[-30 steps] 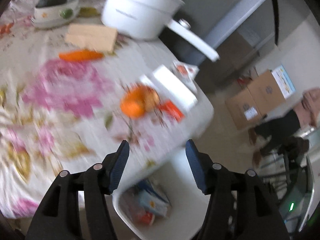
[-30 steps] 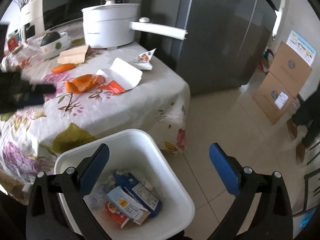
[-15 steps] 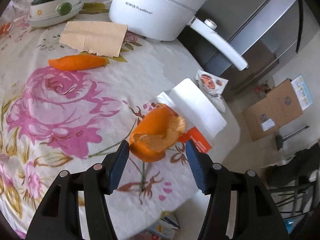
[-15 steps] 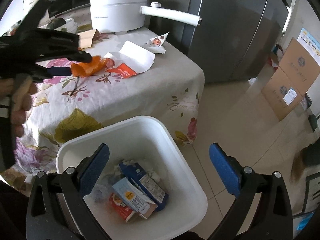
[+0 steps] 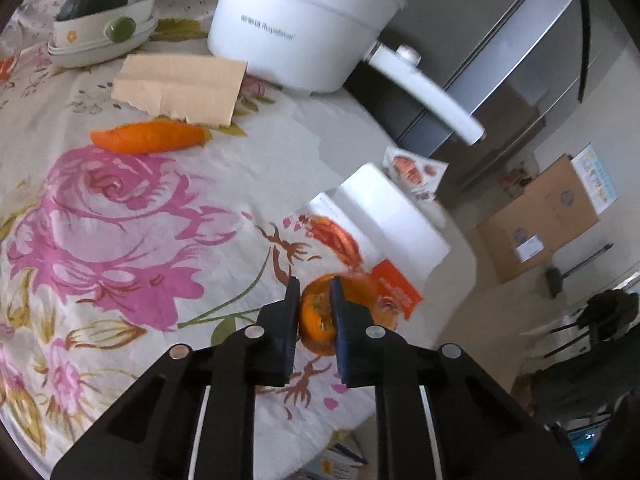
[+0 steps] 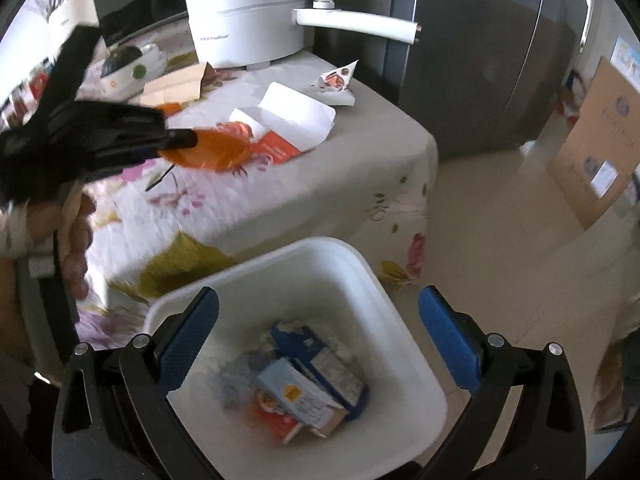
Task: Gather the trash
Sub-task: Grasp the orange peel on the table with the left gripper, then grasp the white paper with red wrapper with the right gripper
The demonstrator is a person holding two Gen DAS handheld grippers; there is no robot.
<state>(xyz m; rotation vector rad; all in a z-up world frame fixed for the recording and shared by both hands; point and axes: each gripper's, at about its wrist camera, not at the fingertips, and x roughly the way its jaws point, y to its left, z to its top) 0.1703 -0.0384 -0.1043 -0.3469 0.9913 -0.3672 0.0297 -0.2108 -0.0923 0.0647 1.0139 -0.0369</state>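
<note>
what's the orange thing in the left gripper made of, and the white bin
Orange piece: looks like thin, translucent plastic wrapper; it crumples and glows in the light. Bin: seems smooth, glossy molded plastic with rounded corners.

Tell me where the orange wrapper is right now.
In the left wrist view the orange wrapper sits pinched in the left claw near the table's right edge, beside the white paper, above the white bin.

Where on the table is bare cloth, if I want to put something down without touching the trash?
The widest bare patch is the pink rose print, bordered by the carrot above and the left gripper on the right. It is crowded near the table corner: orange wrapper, white paper, red packet and a small torn packet.
</note>
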